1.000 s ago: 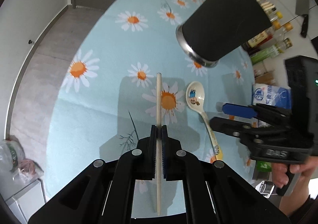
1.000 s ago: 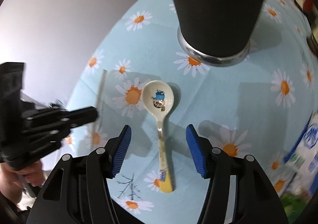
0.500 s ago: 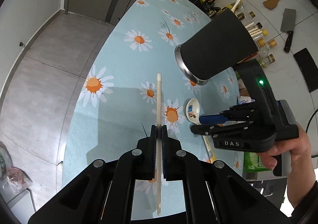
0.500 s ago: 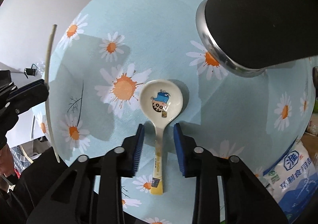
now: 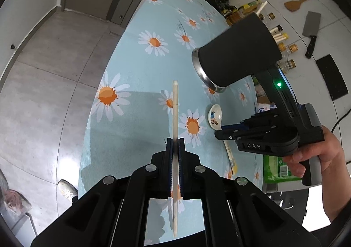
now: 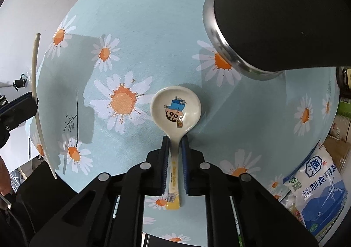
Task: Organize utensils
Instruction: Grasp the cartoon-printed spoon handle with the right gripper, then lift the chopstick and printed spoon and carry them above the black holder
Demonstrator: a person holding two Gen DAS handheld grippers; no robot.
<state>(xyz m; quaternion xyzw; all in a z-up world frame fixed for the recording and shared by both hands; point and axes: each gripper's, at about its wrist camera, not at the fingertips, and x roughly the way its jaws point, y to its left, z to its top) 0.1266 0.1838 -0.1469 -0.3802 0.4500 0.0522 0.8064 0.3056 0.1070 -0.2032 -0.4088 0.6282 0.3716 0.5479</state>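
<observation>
A pale chopstick [image 5: 175, 111] is clamped in my left gripper [image 5: 175, 140], which is shut on it above the daisy tablecloth [image 5: 140, 71]. On the cloth lies a white ceramic spoon [image 6: 175, 111] with a cartoon print, bowl toward the black utensil holder [image 6: 280, 12]. My right gripper [image 6: 175, 139] points down over the spoon, jaws closing, and the blue pads sit against both sides of its handle. The left wrist view shows the holder [image 5: 237, 56] with sticks poking out of its top, the spoon [image 5: 215, 116] and the right gripper [image 5: 221, 130] held in a hand. The left gripper [image 6: 24, 102] and chopstick [image 6: 34, 67] show at the right wrist view's left edge.
A bag of salt [image 6: 318, 183] lies off the table's right side. Bottles [image 5: 285, 49] line the back, and a cleaver [image 5: 310, 27] and wooden spatula [image 5: 300, 2] hang on the tiled wall. Grey floor and a shoe [image 5: 68, 187] lie left of the table edge.
The right gripper came down over the spoon and narrowed its jaws from wide open to against the handle. The left gripper drew back a little with the chopstick still clamped.
</observation>
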